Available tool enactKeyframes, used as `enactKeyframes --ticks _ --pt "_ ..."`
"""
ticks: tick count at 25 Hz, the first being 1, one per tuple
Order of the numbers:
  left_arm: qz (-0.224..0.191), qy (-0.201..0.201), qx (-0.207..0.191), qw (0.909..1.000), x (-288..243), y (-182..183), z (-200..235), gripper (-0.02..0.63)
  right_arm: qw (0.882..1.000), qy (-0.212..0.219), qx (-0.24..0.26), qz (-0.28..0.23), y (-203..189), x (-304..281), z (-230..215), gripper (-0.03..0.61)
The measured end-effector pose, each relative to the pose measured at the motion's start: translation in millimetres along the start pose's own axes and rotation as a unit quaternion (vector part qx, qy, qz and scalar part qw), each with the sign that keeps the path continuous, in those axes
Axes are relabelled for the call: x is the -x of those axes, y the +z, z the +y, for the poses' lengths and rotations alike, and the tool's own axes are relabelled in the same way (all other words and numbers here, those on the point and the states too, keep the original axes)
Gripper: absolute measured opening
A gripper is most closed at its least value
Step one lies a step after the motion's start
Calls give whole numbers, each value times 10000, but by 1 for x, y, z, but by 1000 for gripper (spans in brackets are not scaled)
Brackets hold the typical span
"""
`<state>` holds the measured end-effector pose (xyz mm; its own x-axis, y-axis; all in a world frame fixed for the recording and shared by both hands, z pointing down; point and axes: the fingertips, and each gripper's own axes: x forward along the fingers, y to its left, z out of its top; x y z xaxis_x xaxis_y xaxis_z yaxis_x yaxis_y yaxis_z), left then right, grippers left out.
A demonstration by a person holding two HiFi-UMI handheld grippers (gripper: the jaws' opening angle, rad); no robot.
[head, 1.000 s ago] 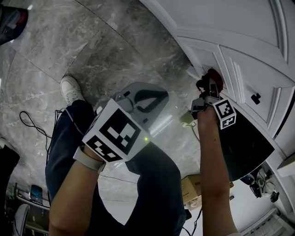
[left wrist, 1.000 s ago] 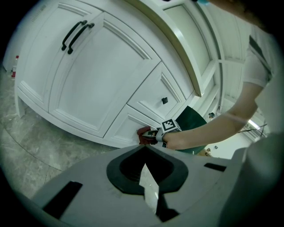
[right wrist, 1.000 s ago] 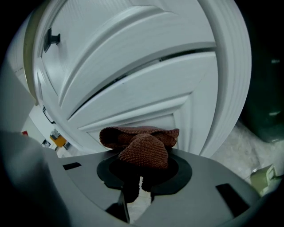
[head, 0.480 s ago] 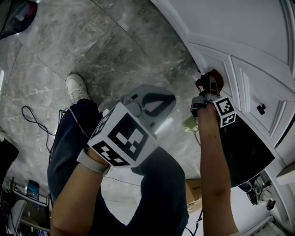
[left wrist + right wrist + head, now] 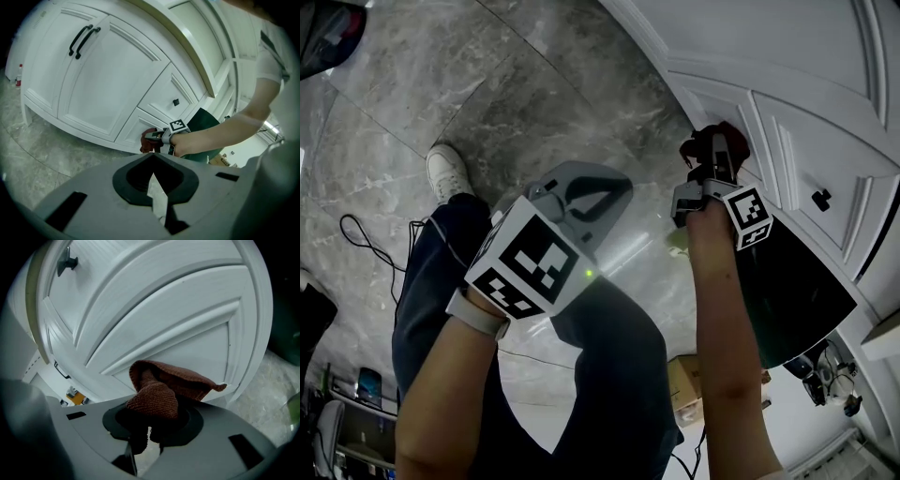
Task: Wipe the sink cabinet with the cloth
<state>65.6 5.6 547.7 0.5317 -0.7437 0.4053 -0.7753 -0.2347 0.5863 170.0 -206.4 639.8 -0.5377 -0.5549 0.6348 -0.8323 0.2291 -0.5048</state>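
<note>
Gripping the bunched brown cloth (image 5: 159, 390) against the sink cabinet (image 5: 164, 310), the right claw (image 5: 149, 431) is risking it slipping free under rubbing, while the left claw (image 5: 157, 197) is idling closed and empty.

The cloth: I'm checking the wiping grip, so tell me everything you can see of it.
The cloth is reddish-brown, coarse-knit, soft-looking. It is bunched into a folded wad, one end clamped in the right gripper, the rest bulging forward with a flap pointing right. It appears pressed against a lower panel of the white cabinet door.
</note>
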Motion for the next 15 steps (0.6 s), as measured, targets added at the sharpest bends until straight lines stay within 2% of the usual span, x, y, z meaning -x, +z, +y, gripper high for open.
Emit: enactKeyframes --ticks 6,11,15 --pt "224 185 -308 9991 12 -8 -2 11 9996 225 79 -139 0 25 23 106" --pt "162 254 -113 9995 29 -2 -8 11 9996 182 -89 -176 0 55 31 106" --pt "185 259 3 9995 44 11 -26 11 9993 351 -84 -41 3 86 55 106"
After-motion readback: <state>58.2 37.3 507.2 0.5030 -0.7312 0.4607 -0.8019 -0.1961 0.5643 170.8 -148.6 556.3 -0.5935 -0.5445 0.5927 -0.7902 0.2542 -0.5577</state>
